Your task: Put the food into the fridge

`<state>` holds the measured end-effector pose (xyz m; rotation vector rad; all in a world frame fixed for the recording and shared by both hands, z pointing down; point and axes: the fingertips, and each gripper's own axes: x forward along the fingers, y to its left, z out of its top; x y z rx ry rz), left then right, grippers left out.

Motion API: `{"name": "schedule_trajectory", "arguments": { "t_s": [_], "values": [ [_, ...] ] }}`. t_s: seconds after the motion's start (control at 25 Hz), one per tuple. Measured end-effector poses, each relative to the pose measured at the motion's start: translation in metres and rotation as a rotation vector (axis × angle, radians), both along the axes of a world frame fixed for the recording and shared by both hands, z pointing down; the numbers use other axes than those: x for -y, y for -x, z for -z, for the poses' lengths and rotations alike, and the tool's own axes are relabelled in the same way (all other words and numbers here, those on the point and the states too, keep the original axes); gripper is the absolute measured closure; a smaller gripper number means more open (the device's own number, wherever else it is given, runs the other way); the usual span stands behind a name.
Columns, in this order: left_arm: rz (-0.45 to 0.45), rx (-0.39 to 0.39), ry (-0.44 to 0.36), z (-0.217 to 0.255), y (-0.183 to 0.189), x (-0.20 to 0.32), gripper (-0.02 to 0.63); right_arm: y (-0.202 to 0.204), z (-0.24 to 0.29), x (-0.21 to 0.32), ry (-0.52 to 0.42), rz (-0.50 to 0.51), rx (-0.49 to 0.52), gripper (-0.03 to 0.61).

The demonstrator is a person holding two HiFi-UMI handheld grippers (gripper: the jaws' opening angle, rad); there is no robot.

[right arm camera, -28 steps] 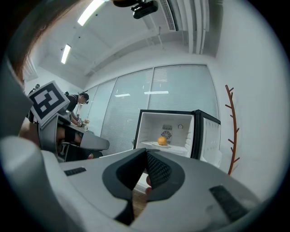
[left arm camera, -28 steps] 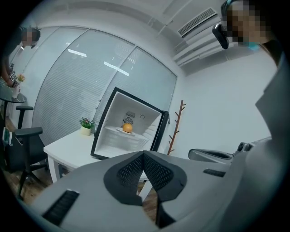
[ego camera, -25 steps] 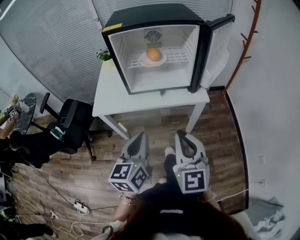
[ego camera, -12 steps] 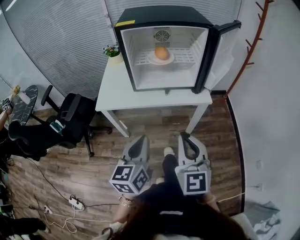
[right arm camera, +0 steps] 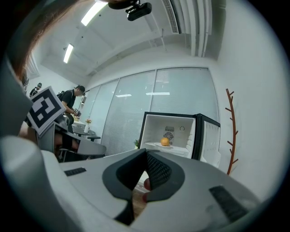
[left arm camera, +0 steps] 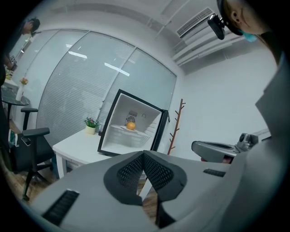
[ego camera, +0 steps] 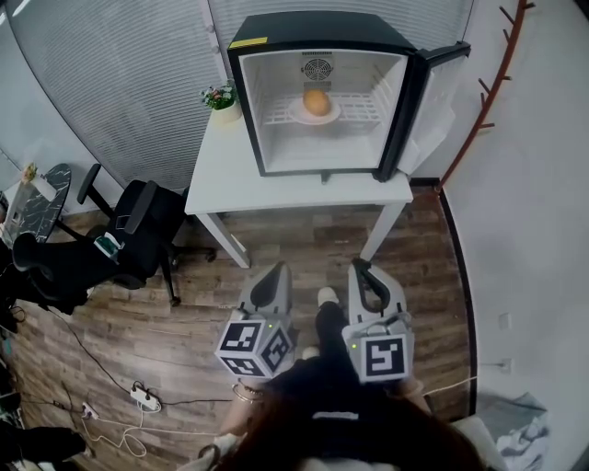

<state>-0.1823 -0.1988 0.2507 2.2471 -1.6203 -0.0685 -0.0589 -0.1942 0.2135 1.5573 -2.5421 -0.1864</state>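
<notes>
The round orange fruit (ego camera: 317, 101) sits on a white plate (ego camera: 296, 114) inside the open black fridge (ego camera: 313, 29) on the white counter (ego camera: 241, 184). The left gripper (ego camera: 273, 269) and right gripper (ego camera: 358, 266) hang well short, jaws closed on nothing. It looks light, firm and likely to roll, so it is best gripped across its middle.

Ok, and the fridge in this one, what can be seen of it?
The fridge is a small black box with a white inside, upright on the white table. Its door stands open at the right. A yellow label sits on its top front edge, a round vent on the back wall. Its shelf carries a white plate with a round orange food on it.
</notes>
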Motion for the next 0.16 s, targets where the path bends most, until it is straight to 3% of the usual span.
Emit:
{"name": "schedule_trajectory", "arguments": {
  "t_s": [0.16],
  "values": [
    [0.011,0.009,-0.004,0.0003,0.0024,0.0025,0.617,0.0004,0.0003,-0.0003,-0.004,0.001,-0.008,0.578]
  ]
}}
